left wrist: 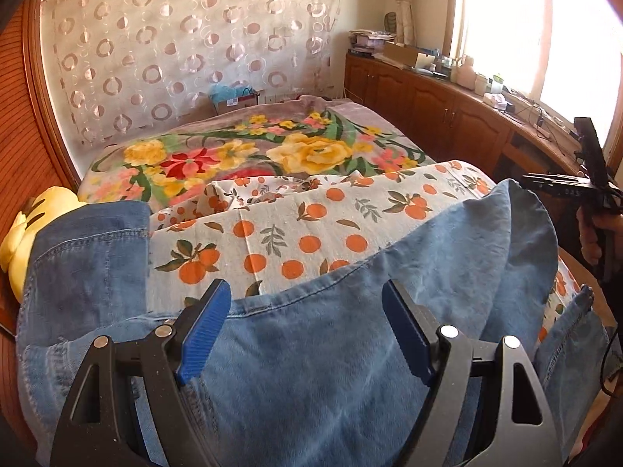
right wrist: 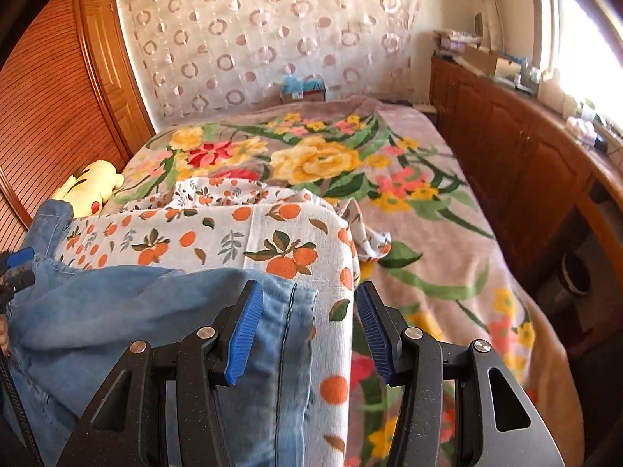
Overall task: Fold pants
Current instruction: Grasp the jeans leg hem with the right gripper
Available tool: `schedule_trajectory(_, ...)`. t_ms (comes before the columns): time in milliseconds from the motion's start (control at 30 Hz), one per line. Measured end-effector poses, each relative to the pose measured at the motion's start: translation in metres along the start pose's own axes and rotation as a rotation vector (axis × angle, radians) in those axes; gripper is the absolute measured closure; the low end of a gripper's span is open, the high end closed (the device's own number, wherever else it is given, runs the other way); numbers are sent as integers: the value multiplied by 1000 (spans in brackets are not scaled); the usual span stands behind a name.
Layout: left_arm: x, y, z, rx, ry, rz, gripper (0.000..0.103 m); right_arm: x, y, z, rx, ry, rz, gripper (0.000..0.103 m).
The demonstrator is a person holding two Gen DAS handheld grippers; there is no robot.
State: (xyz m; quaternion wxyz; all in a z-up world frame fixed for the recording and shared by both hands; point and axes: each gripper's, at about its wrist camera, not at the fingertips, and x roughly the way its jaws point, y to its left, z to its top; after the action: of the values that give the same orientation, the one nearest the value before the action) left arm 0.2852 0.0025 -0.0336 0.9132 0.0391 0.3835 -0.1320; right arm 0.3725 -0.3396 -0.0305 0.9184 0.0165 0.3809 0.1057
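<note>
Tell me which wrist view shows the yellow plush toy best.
The right wrist view: the yellow plush toy lies whole beside the floral blanket, its red cheek spot visible. In the left wrist view the toy sits at the edge, partly hidden behind the jeans.

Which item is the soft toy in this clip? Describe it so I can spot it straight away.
Start at the bed with the flowered blanket. Go to its left edge, by the slatted wooden doors. The yellow plush toy lies there beyond the jeans, the only plain pale-yellow thing among printed cloth, with a red cheek spot.
</note>
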Motion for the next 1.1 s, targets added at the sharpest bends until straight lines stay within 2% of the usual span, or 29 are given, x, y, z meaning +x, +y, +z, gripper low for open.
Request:
schedule_trajectory(167,22,-2,-11,6,26,-12,22,19,-1,7,37,59,49,52)
schedule_trajectory(200,26,-2,-14,6,34,-15,22,17,-1,8,29,61,60,60)
schedule_trajectory(267,29,-1,-16,0,41,-26,22,14,2,10,11,58,83,68)
schedule_trajectory(300,30,1,-16,-7,41,-31,22,12,3,11,9,50,85,76)
schedule_trajectory(333,30,2,-17,-12,39,-35,22,7,4,10,6,41,84,80)
schedule_trajectory(533,32,9,-21,-41,31,-54,22,-30,24,-12,-44,-43,126,89)
schedule_trajectory(767,30,15,-22,-63,14,-91,22,-46,43,-41,-94,22,197,92)
schedule_trajectory(867,28,18,-24,-72,8,-100,22,-43,49,-52,-132,77,169,92)
schedule_trajectory(967,28,17,-24,-70,6,-101,22,-39,44,-54,-111,101,145,92)
schedule_trajectory(1100,26,19,-24,-70,4,-101,22,-39,35,-49,-79,97,115,78)
